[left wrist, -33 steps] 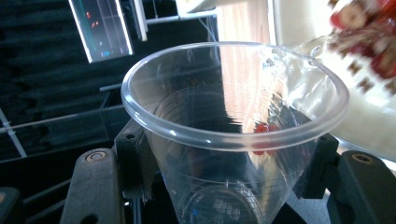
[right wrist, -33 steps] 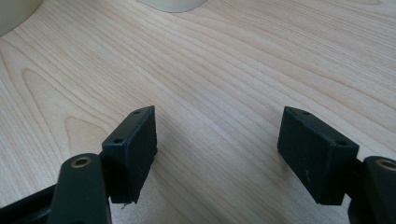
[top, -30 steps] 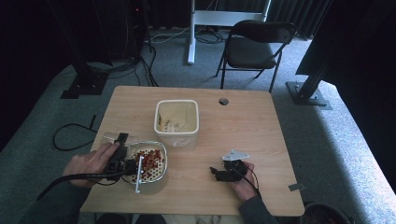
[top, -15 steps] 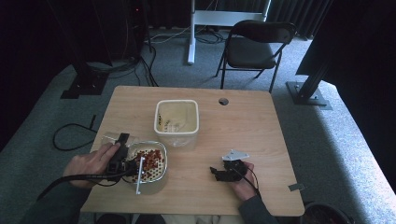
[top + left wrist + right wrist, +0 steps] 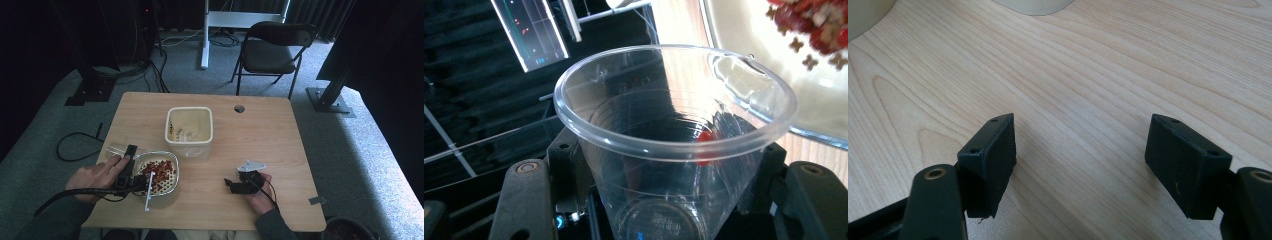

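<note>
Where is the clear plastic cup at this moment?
The clear plastic cup sits clamped in the left gripper at the table's front left, beside the bowl of red pieces.

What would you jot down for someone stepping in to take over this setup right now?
Left hand-held gripper: shut on a clear plastic cup, held tipped on its side next to the metal bowl of red and brown pieces. One red piece sits inside the cup.
Right hand-held gripper: open, holding nothing, low over bare table to the right of the bowl.
Also there: a white stick lying across the bowl's rim, and a cream tub behind the bowl.
Done: cup picked up and brought to the bowl.
Left: probably getting more pieces into the cup; where they go next I cannot tell.
</note>
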`<state>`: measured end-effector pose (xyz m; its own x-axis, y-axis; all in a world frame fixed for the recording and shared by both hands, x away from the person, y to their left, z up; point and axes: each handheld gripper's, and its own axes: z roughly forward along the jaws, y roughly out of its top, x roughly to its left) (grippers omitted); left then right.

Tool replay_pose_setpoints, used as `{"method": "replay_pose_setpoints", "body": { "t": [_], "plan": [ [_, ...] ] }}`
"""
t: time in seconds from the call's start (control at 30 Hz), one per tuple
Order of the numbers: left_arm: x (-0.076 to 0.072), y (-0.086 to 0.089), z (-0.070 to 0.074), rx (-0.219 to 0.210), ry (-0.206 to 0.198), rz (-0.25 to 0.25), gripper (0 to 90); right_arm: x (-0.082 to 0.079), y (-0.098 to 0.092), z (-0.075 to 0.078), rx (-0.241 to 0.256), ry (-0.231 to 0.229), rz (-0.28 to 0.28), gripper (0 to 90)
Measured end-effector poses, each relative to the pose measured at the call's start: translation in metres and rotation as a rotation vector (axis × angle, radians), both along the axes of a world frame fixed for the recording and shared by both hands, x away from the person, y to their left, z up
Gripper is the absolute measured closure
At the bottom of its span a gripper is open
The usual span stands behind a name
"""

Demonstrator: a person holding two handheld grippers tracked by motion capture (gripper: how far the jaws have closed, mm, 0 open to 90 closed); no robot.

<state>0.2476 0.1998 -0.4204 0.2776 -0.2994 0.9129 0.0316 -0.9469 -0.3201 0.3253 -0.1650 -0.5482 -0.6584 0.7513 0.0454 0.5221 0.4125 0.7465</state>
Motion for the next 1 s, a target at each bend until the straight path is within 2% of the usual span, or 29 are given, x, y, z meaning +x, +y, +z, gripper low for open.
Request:
{"method": "replay_pose_setpoints", "body": {
  "t": [0.1, 0.2, 0.33, 1.0],
  "plan": [
    [-0.0007, 0.0011, 0.0015, -0.006, -0.003, 0.002, 37.7, 0.0001, -0.0001, 0.0, 0.001, 0.0, 0.0, 28.0],
    [-0.0011, -0.0002, -0.0032, 0.037, 0.011, -0.004, 38.0, 0.0, 0.0, 0.0, 0.0, 0.0, 0.0, 27.9],
    [-0.0008, -0.0007, -0.0014, 0.008, 0.006, -0.009, 37.9, -0.0002, 0.0001, -0.0001, -0.002, -0.003, 0.002, 27.9],
    [-0.0025, 0.003, -0.0007, -0.01, 0.002, -0.009, 37.7, -0.0004, 0.0, -0.0001, 0.0, -0.001, -0.001, 28.0]
  ]
}}
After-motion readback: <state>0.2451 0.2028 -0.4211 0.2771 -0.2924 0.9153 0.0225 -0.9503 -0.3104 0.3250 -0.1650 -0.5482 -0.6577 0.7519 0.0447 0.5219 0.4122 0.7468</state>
